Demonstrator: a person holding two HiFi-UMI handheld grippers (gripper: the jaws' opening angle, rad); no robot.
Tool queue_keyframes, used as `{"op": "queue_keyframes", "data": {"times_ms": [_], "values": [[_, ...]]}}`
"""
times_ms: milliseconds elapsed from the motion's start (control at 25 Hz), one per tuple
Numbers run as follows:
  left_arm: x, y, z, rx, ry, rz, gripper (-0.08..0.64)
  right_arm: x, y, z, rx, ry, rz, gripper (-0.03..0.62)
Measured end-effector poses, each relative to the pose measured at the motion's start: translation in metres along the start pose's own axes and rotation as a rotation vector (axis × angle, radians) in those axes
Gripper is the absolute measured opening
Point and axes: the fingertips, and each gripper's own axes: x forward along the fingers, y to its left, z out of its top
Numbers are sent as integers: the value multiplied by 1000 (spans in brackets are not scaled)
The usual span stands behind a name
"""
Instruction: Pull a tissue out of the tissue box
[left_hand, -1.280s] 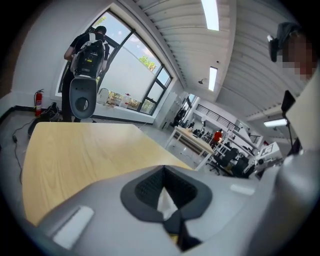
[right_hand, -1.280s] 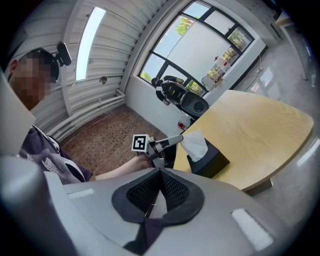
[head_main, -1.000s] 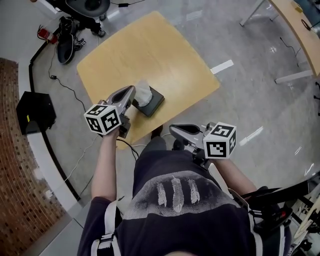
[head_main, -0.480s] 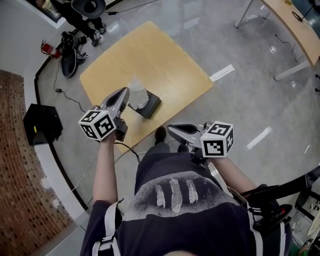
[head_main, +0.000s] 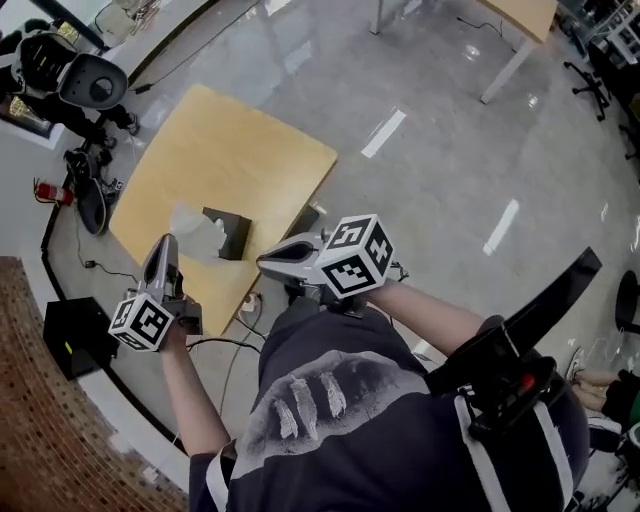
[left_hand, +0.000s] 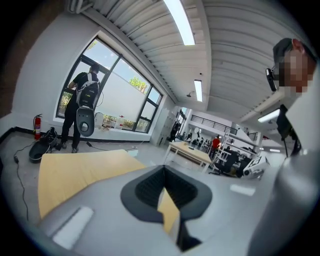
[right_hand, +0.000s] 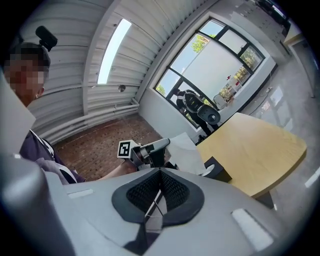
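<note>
Right, head view: light-wood square table (head_main: 240, 140) at upper left on a glossy grey floor (head_main: 440, 150). Small black rectangular tissue box (head_main: 235, 238) sits on it nr the edge closest to the person, w/ a crumpled white tissue (head_main: 195, 230) rising from it & leaning toward the left side. Left gripper (head_main: 166, 247), grey w/ a black-and-white marker cube (head_main: 140, 322), is held over the table edge, tip just beside the tissue; can't tell from here if it touches. In the left gripper view the jaws are pressed together, only a thin slit w/ table colour thru it, no tissue seen btwn the pads. Right gripper (head_main: 270, 263) is held off the table's near corner, apart from the box, pointing across toward the left one. In the right gripper view the jaws are closed too, nothing clamped. Beyond them show the left gripper, the tissue standing tall next to its tip, & the box on the table. Red-brown brick wall (head_main: 60, 440) at lower left.
</note>
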Motion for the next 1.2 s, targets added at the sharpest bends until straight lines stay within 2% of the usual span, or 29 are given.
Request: {"op": "queue_keyframes", "data": {"times_ms": [160,480,800,1200], "values": [[-11,-31,-1,-7,-24,6,3,-23,6,-4,10,-22,15,-3],[-59,-49,16,-55,-92,7,3,-13,29,-10,28,16,61,-3],[-81,-54,5,-75,-118,-3,3,-6,25,-28,55,29,33,-3],[-175,-34,-15,-115,-224,-66,3,60,93,-78,-74,133,56,-3]]}}
